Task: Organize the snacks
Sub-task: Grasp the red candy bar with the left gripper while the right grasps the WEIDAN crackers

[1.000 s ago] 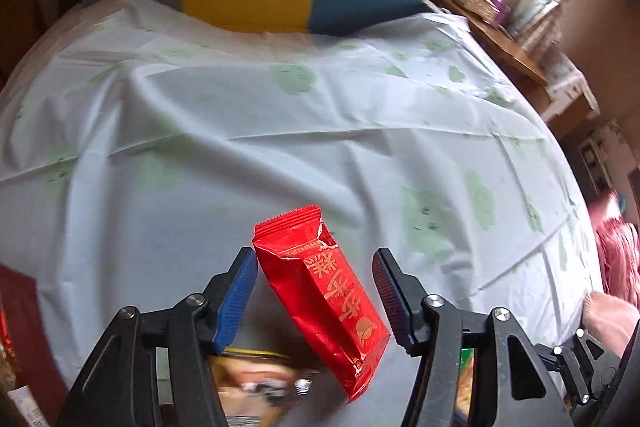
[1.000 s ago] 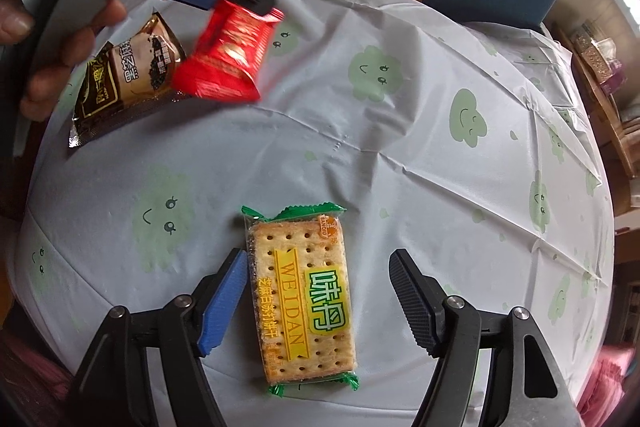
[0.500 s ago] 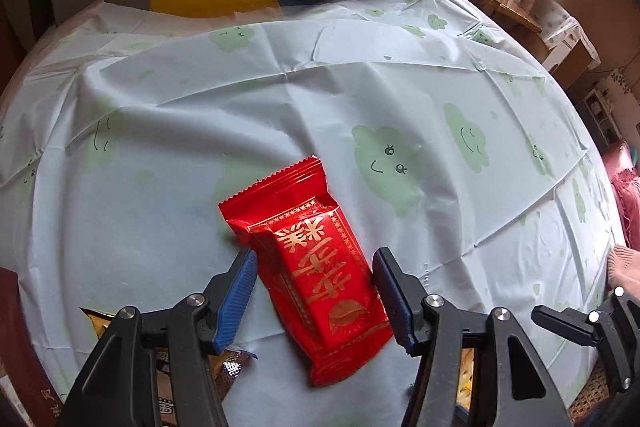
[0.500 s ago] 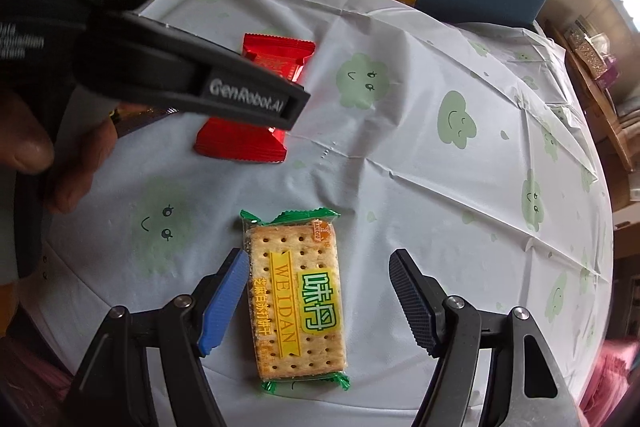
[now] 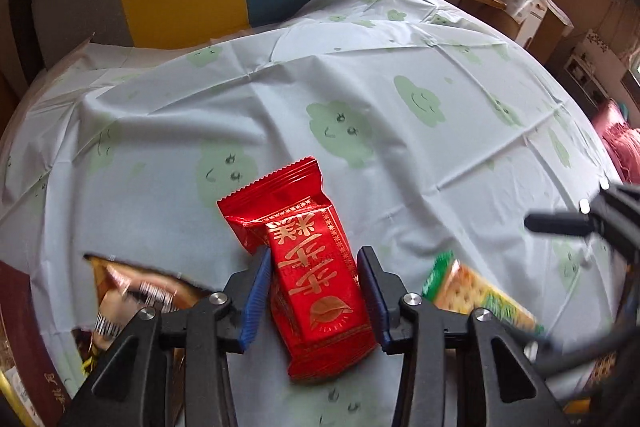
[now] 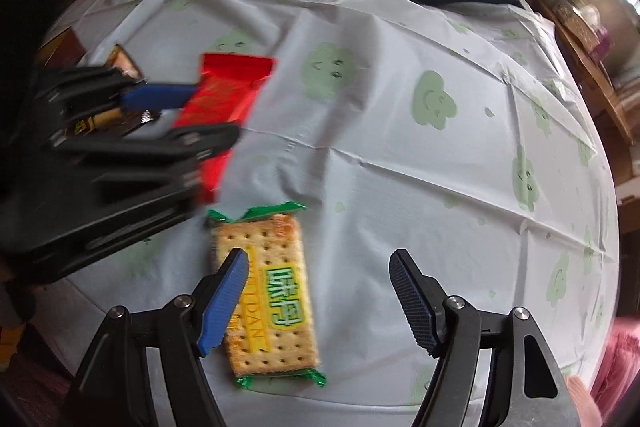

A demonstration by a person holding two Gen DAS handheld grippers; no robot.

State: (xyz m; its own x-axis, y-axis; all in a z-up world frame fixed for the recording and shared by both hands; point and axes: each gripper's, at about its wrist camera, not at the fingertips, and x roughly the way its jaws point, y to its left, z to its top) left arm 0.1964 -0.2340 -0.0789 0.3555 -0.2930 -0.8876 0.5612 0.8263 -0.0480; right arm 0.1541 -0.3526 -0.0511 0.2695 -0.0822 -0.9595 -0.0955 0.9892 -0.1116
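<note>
On the desk, the left gripper fingers have just been closing and now pinch the red packet across its middle — light, crinkly, slippery film. At four o'clock lies the cracker pack — brittle; the right gripper stands open above it.

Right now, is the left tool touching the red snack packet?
Touching. The left wrist view shows the left tool, its jaws just closing, with both pads against the red snack packet.

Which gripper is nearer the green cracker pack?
Right. The right gripper hangs over the cracker pack, jaws open; the left gripper straddles the red snack beside it.
</note>
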